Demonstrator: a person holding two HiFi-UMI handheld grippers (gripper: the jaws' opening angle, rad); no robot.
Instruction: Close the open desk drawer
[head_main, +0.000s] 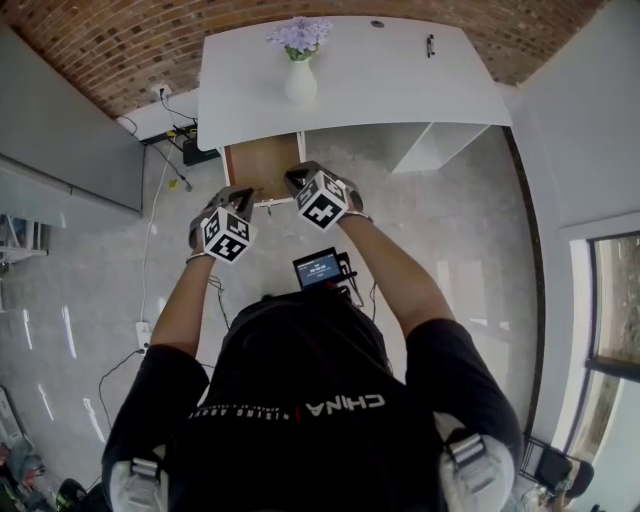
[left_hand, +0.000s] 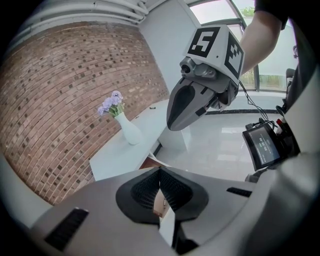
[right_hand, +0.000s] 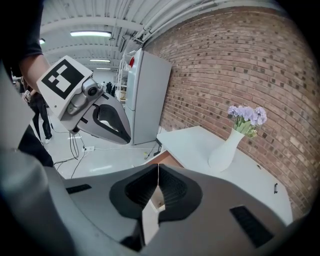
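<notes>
At the far left of the head view, cables (head_main: 160, 180) trail over the grey floor beside the white desk (head_main: 400, 80). The left gripper (head_main: 243, 196) sits over the near left corner of the open drawer (head_main: 262, 165), whose wooden inside juts out from under the desk's front edge. The right gripper (head_main: 296, 176) sits over the drawer's near right corner, but this view does not show whether either tip touches the drawer.

The left gripper view shows its own fingers pressed together on nothing (left_hand: 160, 171), with a sliver of wood visible below them. It also shows the right gripper (left_hand: 173, 121) hanging just beside and above, and a small screen (left_hand: 262, 145) at the person's chest. The right gripper view likewise shows its fingers closed tip to tip and empty (right_hand: 158, 167), with the drawer's wooden corner (right_hand: 169, 160) just past them. Only this view shows the tall grey cabinet (right_hand: 147, 95) against the brick wall (right_hand: 225, 65) and the left gripper (right_hand: 127, 136) from the side.

A white vase (head_main: 300, 80) of lilac flowers (head_main: 300, 35) stands on the desk behind the drawer, well clear of both grippers. Right of the drawer, bare floor (head_main: 470, 220) runs under the desk as far as its white side panel (head_main: 430, 148). The person stands close behind the drawer's front edge.
</notes>
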